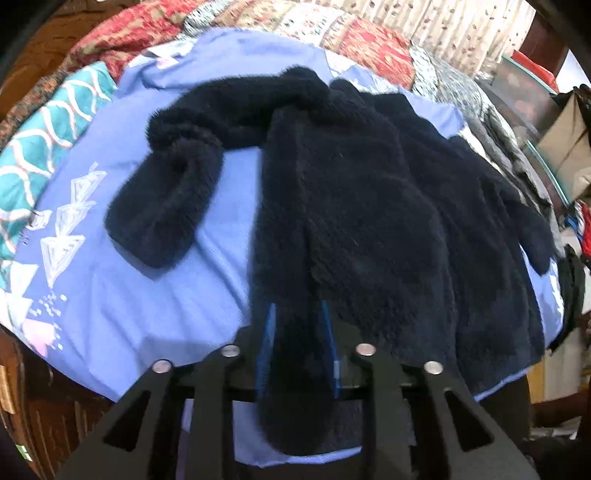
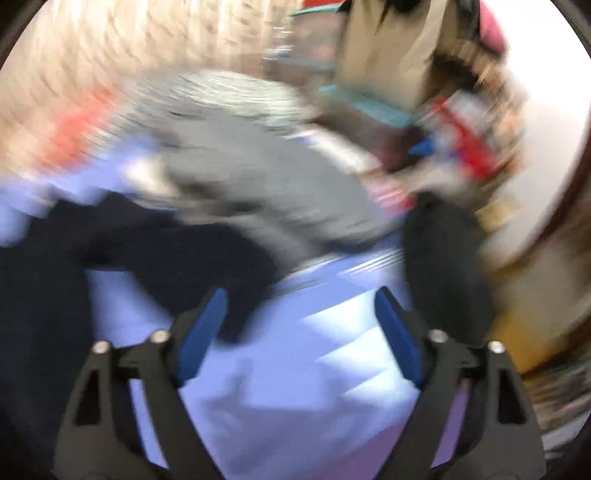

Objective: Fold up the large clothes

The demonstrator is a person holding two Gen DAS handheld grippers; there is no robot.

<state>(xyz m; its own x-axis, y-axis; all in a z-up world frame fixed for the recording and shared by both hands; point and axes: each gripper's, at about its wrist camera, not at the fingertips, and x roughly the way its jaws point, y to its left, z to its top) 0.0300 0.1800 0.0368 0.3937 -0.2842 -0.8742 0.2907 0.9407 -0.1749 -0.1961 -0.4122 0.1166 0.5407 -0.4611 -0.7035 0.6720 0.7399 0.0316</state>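
A dark navy fleece jacket (image 1: 354,206) lies spread on a blue bedsheet (image 1: 155,325). One sleeve (image 1: 170,192) bends out to the left. My left gripper (image 1: 298,314) is shut on the jacket's lower hem, with fleece bunched between the blue pads. The right wrist view is motion-blurred. My right gripper (image 2: 299,299) is open and empty above the blue sheet (image 2: 306,369). A navy part of the jacket (image 2: 177,258) lies just beyond its left fingertip (image 2: 216,299).
A grey garment (image 2: 266,177) lies beyond the jacket. A teal patterned cloth (image 1: 44,147) and a red floral quilt (image 1: 155,33) border the sheet. A brown paper bag (image 2: 391,48) and cluttered items stand at the right. Wooden bed frame (image 1: 33,406) at lower left.
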